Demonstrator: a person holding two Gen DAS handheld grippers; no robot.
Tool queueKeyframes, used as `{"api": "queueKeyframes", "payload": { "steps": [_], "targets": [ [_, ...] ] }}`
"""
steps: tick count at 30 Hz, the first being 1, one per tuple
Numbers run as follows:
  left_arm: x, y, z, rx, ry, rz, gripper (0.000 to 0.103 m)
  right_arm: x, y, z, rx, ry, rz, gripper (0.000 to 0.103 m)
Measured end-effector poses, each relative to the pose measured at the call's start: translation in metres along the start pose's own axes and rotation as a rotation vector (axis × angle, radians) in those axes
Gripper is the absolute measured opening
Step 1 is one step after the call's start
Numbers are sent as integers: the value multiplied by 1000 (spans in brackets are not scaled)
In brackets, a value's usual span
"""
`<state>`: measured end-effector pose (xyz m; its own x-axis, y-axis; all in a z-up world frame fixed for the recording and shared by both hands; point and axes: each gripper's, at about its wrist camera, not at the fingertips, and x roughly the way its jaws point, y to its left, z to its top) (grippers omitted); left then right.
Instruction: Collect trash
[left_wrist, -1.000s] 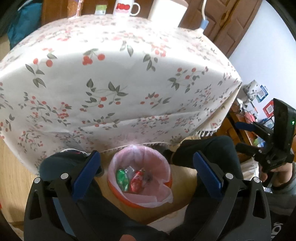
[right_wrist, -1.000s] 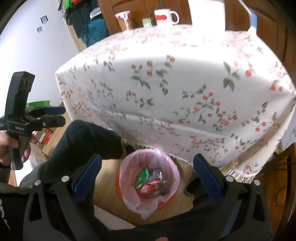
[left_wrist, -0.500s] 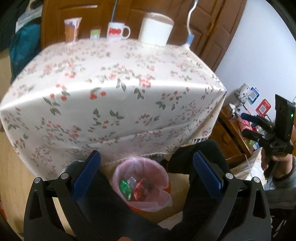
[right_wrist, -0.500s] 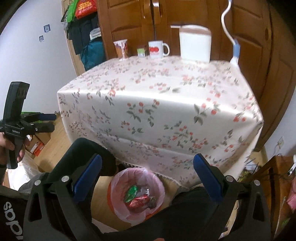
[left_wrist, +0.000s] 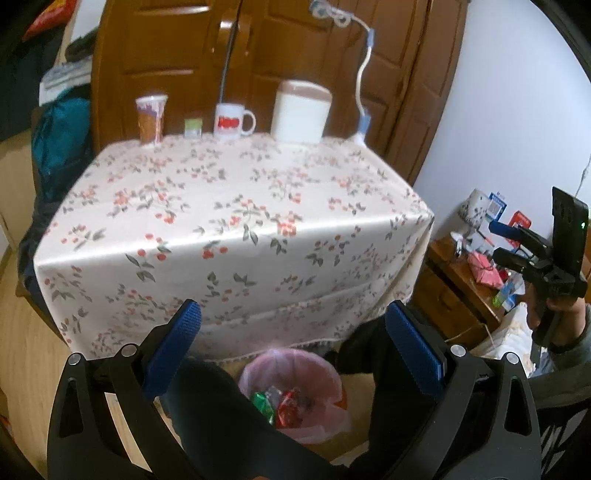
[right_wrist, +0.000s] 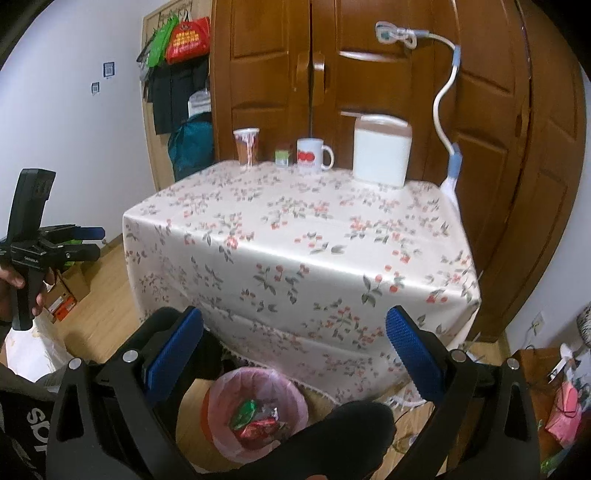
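An orange bin with a pink liner (left_wrist: 320, 366) stands on the floor under the table's front edge, between a person's dark-trousered legs. A green wrapper (left_wrist: 261, 401) and a red wrapper (left_wrist: 289, 406) lie inside it; the bin (right_wrist: 221, 391) and both wrappers also show in the right wrist view. My left gripper (left_wrist: 293, 314) is open and empty, well above the bin. My right gripper (right_wrist: 294, 315) is likewise open and empty. Each gripper appears in the other's view, hand-held out to the side: the right gripper (left_wrist: 508, 244) and the left gripper (right_wrist: 88, 242).
A table under a floral cloth (left_wrist: 240, 221) carries a paper cup (left_wrist: 150, 118), a small green box (left_wrist: 193, 128), a mug (left_wrist: 231, 122) and a white container (left_wrist: 301, 110) along its back edge. Wooden wardrobe doors (right_wrist: 369, 74) stand behind. A cluttered low cabinet (left_wrist: 461, 273) sits at the right.
Both grippers have lifted up and back from the bin. The bin now sits lower and smaller in both views, and the table top with its objects has come into sight.
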<state>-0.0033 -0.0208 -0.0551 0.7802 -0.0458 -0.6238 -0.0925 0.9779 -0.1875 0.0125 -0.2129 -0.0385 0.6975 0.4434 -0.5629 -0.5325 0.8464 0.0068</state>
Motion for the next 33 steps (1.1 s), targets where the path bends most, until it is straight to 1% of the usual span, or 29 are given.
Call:
{"api": "queueKeyframes", "payload": {
  "steps": [5, 13, 16, 20, 33],
  "targets": [
    [-15, 1, 2, 13, -30, 4, 97, -17, 1, 6, -16, -49, -26, 98],
    [-38, 5, 2, 20, -91, 7, 97, -35, 2, 7, -28, -94, -37, 98],
    [-43, 3, 0, 38, -98, 11, 97, -41, 2, 7, -26, -111, -36, 98],
    [-43, 4, -5, 31, -92, 23, 97, -47, 0, 6, -18, -131, -41, 98],
    [-51, -3, -8, 41, -127, -10, 97, -49, 0, -2, -8, -126, -54, 98]
  ]
}}
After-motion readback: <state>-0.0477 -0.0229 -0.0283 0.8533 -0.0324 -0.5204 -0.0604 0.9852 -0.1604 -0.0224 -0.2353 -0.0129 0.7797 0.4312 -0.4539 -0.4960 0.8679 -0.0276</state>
